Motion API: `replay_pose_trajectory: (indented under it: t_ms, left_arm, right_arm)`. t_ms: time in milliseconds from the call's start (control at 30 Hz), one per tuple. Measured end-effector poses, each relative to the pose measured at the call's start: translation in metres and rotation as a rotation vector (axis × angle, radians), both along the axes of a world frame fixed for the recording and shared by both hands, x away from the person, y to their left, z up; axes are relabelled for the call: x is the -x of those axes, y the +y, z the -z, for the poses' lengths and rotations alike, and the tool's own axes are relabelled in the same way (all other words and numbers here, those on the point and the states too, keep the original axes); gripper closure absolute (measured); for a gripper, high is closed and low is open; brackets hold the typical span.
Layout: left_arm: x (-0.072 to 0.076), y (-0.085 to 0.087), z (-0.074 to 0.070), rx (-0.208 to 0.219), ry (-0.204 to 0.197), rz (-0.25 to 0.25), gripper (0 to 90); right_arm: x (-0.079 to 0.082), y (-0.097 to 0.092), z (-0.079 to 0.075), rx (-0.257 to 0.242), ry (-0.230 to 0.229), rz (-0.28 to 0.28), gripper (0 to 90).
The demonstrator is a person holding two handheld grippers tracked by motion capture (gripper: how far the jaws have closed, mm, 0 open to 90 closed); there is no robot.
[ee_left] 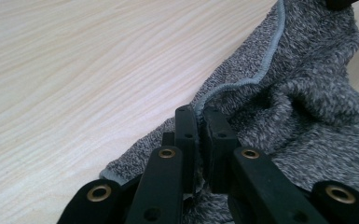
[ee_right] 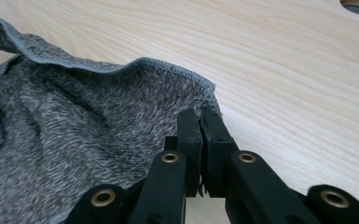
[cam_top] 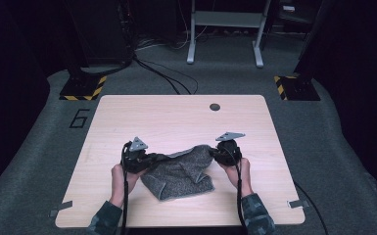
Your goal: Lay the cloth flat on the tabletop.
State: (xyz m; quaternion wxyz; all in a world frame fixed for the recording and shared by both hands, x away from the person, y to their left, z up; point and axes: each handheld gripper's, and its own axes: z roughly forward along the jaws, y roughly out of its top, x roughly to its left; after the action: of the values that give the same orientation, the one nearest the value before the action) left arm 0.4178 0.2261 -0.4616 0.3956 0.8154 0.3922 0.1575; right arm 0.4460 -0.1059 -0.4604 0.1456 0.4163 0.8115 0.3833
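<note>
Both corners are pinched: the left hand-held gripper (cam_top: 153, 158) and right hand-held gripper (cam_top: 214, 154) each clamp an edge of the grey towel (cam_top: 181, 172), crumpled near the worktop (cam_top: 176, 115) front. Next, probably, lift and spread it taut.

A pale wooden table (cam_top: 176, 117) with a round grommet hole (cam_top: 215, 106) near its far edge stands on grey carpet (cam_top: 357, 161); beyond, a white metal frame (cam_top: 225, 29), black cables (cam_top: 161, 73) and hazard-striped bases (cam_top: 84, 88).
</note>
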Motion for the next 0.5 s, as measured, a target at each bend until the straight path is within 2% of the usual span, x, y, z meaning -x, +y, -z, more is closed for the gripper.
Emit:
replay_pose_trajectory:
  t_ms: [133,167,200,233,267,300,333,400,433,467,500]
  left_arm:
    - [-0.008,0.007,0.003,0.017,0.035,0.005,86.7]
    - [-0.014,0.009,0.006,0.042,0.066,0.005,86.9]
    - [-0.021,0.011,0.008,0.041,0.083,0.008,87.1]
    - [-0.026,0.012,0.008,0.039,0.095,0.005,87.2]
    - [-0.035,0.014,0.007,0.019,0.094,-0.001,87.3]
    - [-0.047,0.016,0.002,0.001,0.093,-0.018,87.3]
    - [-0.059,0.019,-0.005,0.004,0.093,-0.026,87.4]
    - [-0.077,0.024,-0.023,-0.014,0.071,-0.055,87.4]
    - [-0.087,0.026,-0.042,-0.018,0.042,-0.077,87.4]
    - [-0.092,0.028,-0.06,-0.037,0.006,-0.092,87.4]
    - [-0.094,0.028,-0.08,-0.03,-0.039,-0.103,87.4]
  right_arm:
    - [0.001,0.001,-0.003,0.0,-0.007,-0.007,87.8]
    - [0.0,0.001,-0.004,-0.002,-0.01,-0.001,87.9]
    - [-0.003,0.002,-0.005,0.001,-0.025,0.0,87.9]
    - [-0.008,0.003,-0.006,0.024,-0.038,0.0,87.9]
    - [-0.012,0.006,-0.008,0.054,-0.042,0.005,88.0]
    - [-0.019,0.01,-0.011,0.086,-0.051,0.018,88.0]
    - [-0.031,0.012,-0.017,0.107,-0.065,0.018,88.1]
    - [-0.051,0.013,-0.035,0.109,-0.087,0.057,88.1]
    - [-0.059,0.013,-0.043,0.101,-0.106,0.063,88.1]
    - [-0.071,0.012,-0.06,0.096,-0.137,0.083,88.1]
    - [-0.077,0.012,-0.076,0.083,-0.165,0.096,88.1]
